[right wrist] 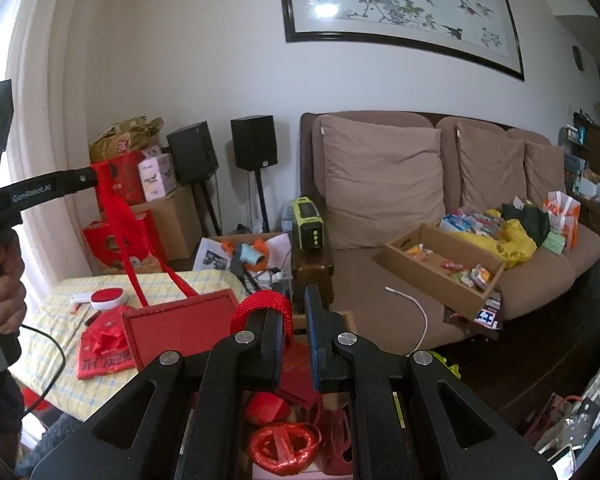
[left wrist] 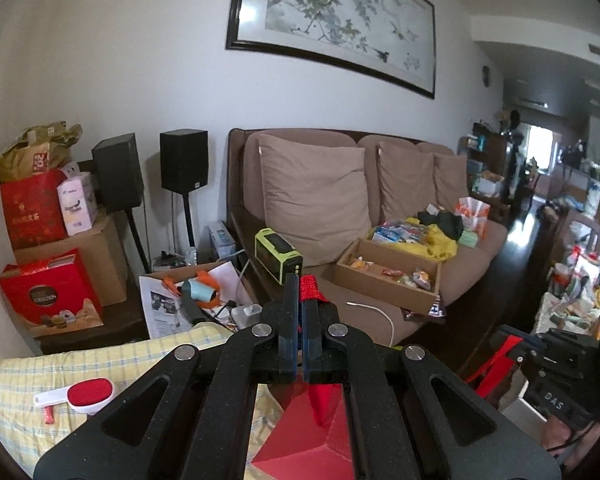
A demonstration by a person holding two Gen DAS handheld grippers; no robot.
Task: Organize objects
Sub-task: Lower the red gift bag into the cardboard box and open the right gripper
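My left gripper (left wrist: 300,292) is shut on the red ribbon handle (left wrist: 311,285) of a red gift bag (left wrist: 308,436), which hangs just below its fingers. In the right wrist view that gripper (right wrist: 94,176) is at the left, held by a person's hand (right wrist: 0,296). The ribbon (right wrist: 120,236) runs down from it to the red gift bag (right wrist: 180,322) over the checked cloth. My right gripper (right wrist: 294,312) is shut on a red woven cord (right wrist: 262,306) that loops over its left finger. Beneath it lie red knot ornaments (right wrist: 284,448) and red envelopes (right wrist: 296,376).
A yellow checked cloth (right wrist: 60,300) carries a red-and-white lint brush (right wrist: 106,296) and a red paper packet (right wrist: 104,348). The brown sofa (right wrist: 380,184) holds a cardboard tray of snacks (right wrist: 440,264), bags and a white cable (right wrist: 416,312). A green-black device (right wrist: 308,224), speakers and cartons stand behind.
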